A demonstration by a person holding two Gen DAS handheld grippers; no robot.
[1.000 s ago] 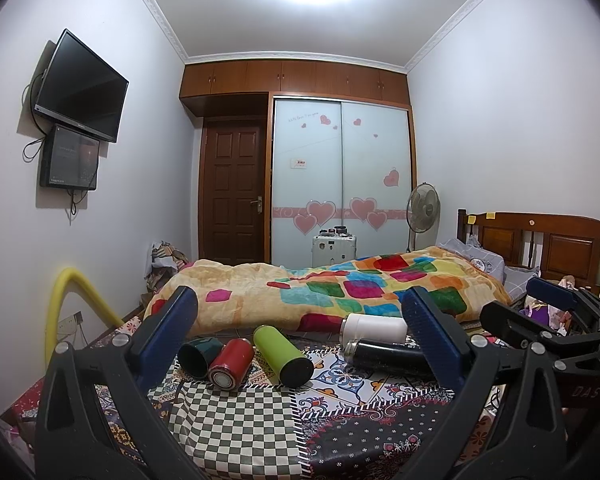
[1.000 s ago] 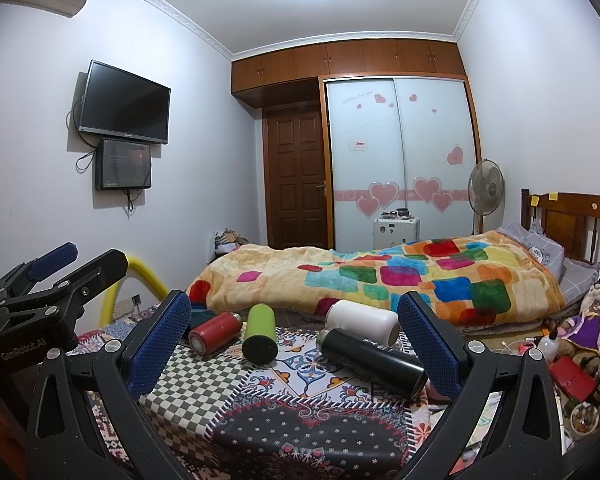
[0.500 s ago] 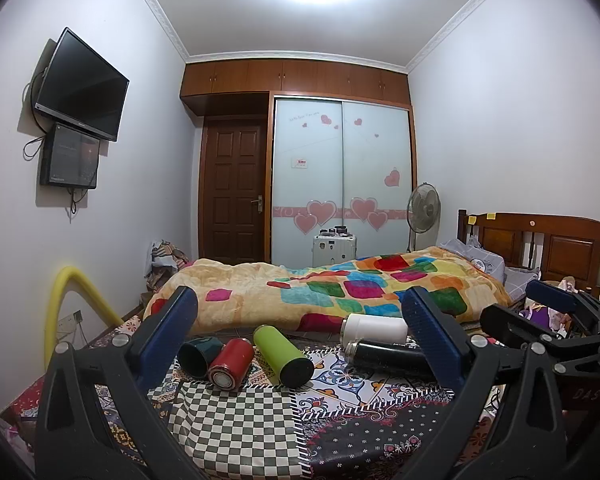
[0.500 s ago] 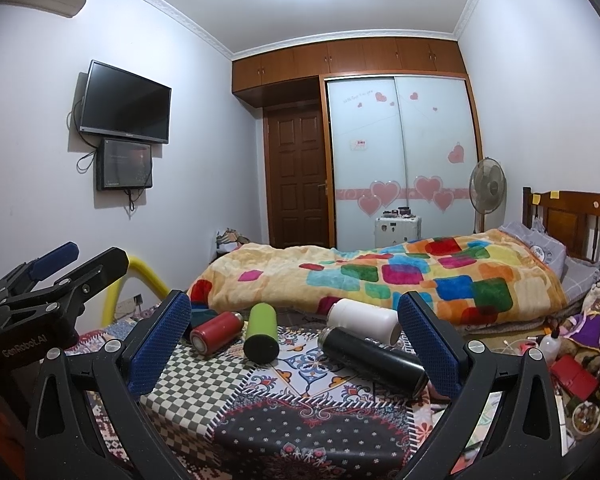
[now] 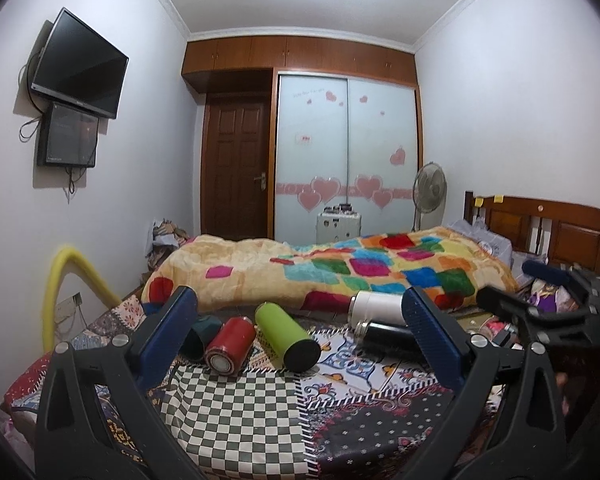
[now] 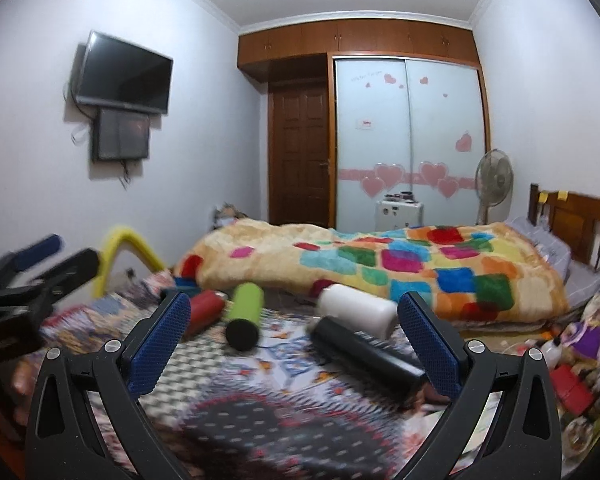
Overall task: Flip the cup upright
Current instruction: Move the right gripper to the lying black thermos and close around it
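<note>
Several cups lie on their sides on a patterned tablecloth: a dark teal cup, a red cup, a green cup, a white cup and a black cup. My left gripper is open and empty, just short of the red and green cups. My right gripper is open and empty, facing the green cup, white cup and black cup. The red cup shows beside its left finger.
A bed with a colourful quilt lies right behind the table. A yellow foam-covered bar stands at the left. Clutter sits on the floor at the right. Each gripper shows at the edge of the other's view.
Both grippers have tilted downward and moved a little toward the cups. The right wrist view is now blurred from motion. The cups have not moved.
</note>
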